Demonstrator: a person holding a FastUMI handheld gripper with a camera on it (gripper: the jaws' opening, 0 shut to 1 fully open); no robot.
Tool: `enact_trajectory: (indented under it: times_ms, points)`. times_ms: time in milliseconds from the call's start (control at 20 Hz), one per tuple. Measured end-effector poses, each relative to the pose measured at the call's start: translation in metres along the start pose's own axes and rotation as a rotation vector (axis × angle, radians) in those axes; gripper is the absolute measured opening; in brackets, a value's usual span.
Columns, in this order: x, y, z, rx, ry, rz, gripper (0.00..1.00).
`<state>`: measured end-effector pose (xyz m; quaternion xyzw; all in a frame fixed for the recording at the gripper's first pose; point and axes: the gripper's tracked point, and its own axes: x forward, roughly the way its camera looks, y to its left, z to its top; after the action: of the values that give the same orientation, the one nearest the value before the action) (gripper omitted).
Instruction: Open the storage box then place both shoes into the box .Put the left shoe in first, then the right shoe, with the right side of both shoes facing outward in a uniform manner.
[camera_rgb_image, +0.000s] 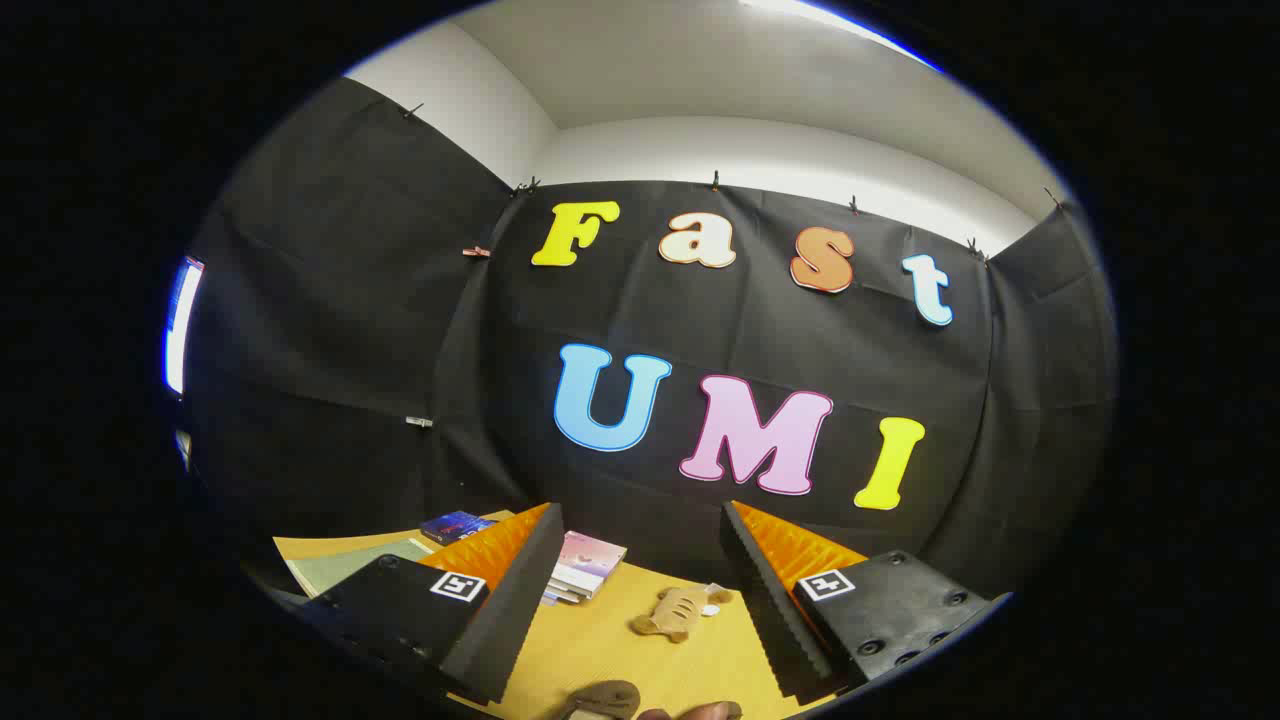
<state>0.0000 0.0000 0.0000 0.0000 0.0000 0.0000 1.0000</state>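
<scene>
On the table (590, 650), a small toy (680, 612) lay between the spread jaws, books (585, 565) stacked beyond the left one.

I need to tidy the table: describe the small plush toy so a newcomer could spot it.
On the yellow-tan table, look between the open gripper fingers. The small tan plush toy lies there, right of the stacked books; it is soft, lumpy and striped, unlike those flat books.

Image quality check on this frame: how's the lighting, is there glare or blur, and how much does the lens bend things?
Gripper view: strong fisheye bending, so the wall top and ceiling edges curve; bright glare from a ceiling light and from a lit strip at the far left; the table is evenly lit; the open gripper and the small plush toy between its fingers look sharp, with no motion blur; the dark items nearest the camera are cut off.
</scene>
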Motion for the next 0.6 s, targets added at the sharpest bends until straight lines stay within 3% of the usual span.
enact_trajectory:
  times_ms: [600]
  points:
    - [-0.006,-0.009,-0.011,0.027,0.016,-0.038,0.97]
